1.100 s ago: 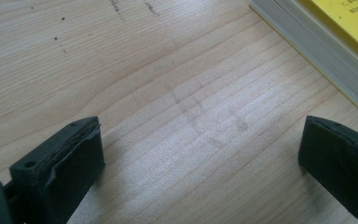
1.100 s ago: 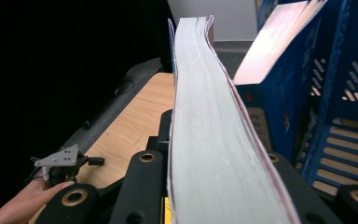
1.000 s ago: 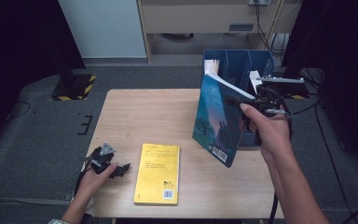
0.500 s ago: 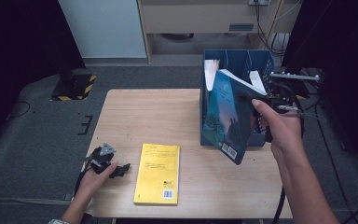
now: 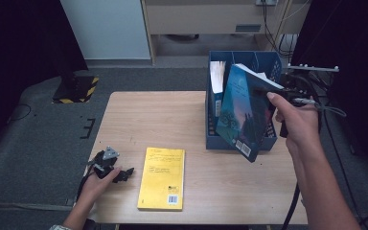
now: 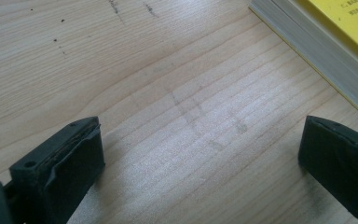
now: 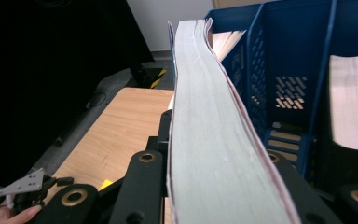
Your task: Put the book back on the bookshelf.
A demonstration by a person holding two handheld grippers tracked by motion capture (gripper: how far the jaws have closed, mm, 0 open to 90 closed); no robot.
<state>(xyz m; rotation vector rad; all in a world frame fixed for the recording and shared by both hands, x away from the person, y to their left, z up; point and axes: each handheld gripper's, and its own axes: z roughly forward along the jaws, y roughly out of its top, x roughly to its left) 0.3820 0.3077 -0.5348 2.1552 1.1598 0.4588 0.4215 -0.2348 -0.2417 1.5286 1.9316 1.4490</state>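
Observation:
My right gripper (image 5: 274,89) is shut on the top edge of a blue-covered book (image 5: 243,114). The book hangs tilted in the air against the front of the blue file box (image 5: 220,140). In the right gripper view the book's pale page edge (image 7: 209,121) runs up between the jaws, with the box's compartments (image 7: 289,60) just behind it. A yellow book (image 5: 163,177) lies flat near the table's front edge. My left gripper (image 5: 119,174) rests on the table left of it, open; bare wood shows between its jaws (image 6: 200,158), and the yellow book's corner (image 6: 349,23) is beside them.
A book with white pages (image 5: 217,76) stands in the box's left compartment. The wooden table (image 5: 148,120) has bare room at its left and middle. Dark floor surrounds the table, with cables and a stand at the right (image 5: 311,69).
The right hand has carried the blue book to the right and slightly up, closer against the blue box. The left gripper and the yellow book have not moved.

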